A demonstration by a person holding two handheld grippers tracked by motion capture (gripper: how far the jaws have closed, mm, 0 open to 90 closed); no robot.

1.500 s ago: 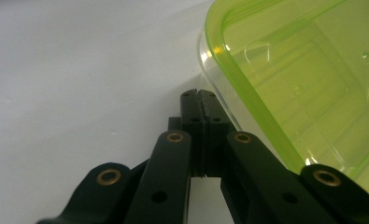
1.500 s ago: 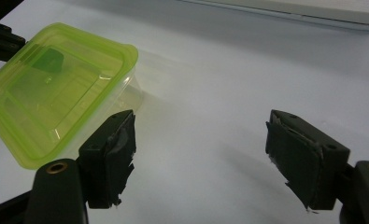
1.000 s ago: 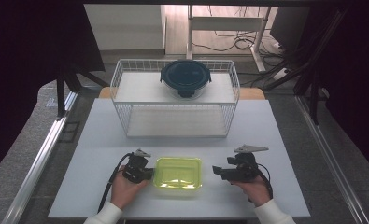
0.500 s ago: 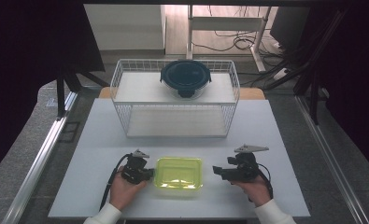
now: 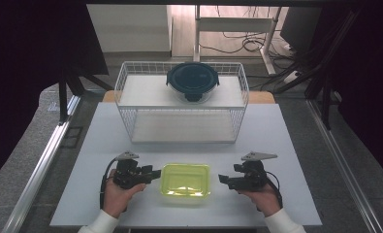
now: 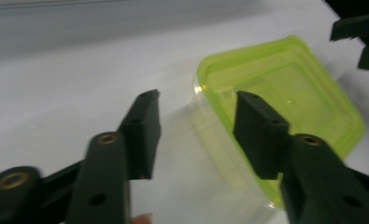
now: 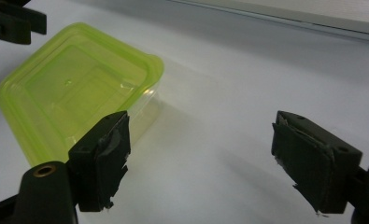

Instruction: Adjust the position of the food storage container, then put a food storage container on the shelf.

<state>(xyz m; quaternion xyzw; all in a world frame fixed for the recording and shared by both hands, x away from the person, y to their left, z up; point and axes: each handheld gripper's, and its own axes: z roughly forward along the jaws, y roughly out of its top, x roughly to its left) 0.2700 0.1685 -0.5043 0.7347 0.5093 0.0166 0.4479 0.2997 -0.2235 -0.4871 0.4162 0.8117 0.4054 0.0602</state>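
Observation:
A clear tub with a yellow-green lid (image 5: 185, 180) lies on the white table near the front edge. My left gripper (image 5: 155, 174) sits just off its left edge. Its jaws have just been opening and now stand apart. In the left gripper view the left gripper (image 6: 197, 109) has the tub (image 6: 285, 88) just ahead of the gap, and the pads press on nothing. My right gripper (image 5: 223, 179) hovers a little to the right of the tub. In the right gripper view the right gripper (image 7: 201, 126) is open wide over bare table, with the tub (image 7: 79, 79) to the left.
A white wire rack (image 5: 182, 121) stands at the back of the table. A round dark teal lidded container (image 5: 193, 80) rests on its top shelf. The table's front edge is close below both hands.
The left gripper has drawn back a little to the left from the tub's edge, and its jaws have opened. The right gripper and the tub have stayed put.

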